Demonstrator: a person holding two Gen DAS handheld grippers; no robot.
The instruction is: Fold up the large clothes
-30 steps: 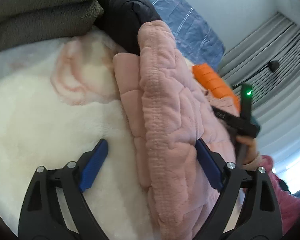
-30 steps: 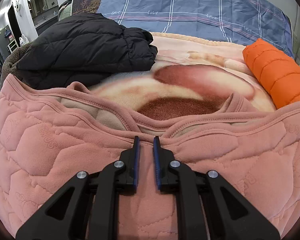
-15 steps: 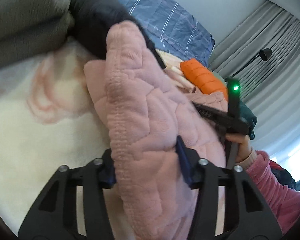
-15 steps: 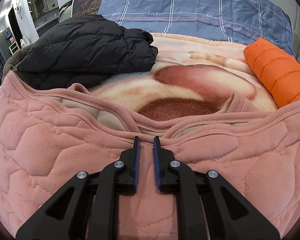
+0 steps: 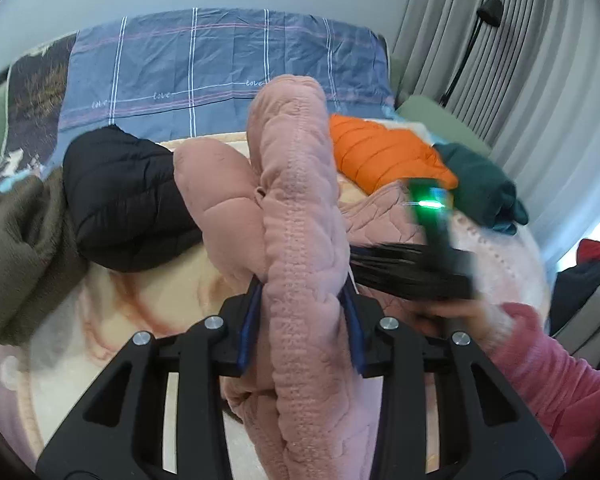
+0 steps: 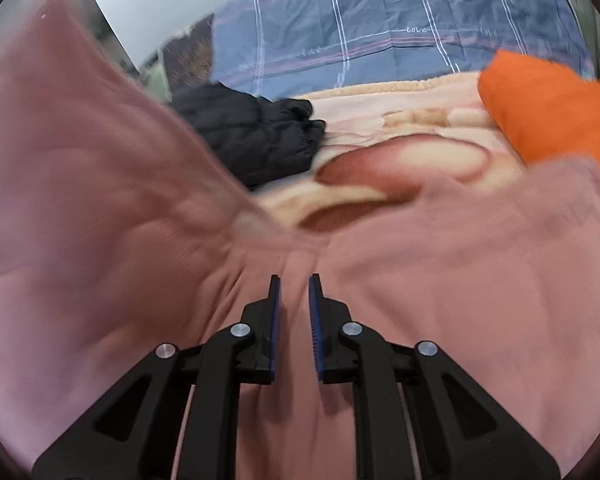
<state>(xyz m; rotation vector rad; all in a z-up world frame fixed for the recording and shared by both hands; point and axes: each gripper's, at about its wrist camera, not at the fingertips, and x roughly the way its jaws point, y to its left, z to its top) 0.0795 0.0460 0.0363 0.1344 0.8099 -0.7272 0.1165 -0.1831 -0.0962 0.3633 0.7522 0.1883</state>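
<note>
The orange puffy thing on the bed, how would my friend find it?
Start at the blue checked quilt at the bed's head. Just below its right end lies the orange puffy jacket, beside a dark green garment. It is the only bright orange, ribbed thing there.

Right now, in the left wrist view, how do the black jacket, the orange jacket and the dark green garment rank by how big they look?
1. black jacket, largest.
2. orange jacket.
3. dark green garment, smallest.
The pink garment partly hides both jackets, so true sizes stay unsure.
</note>
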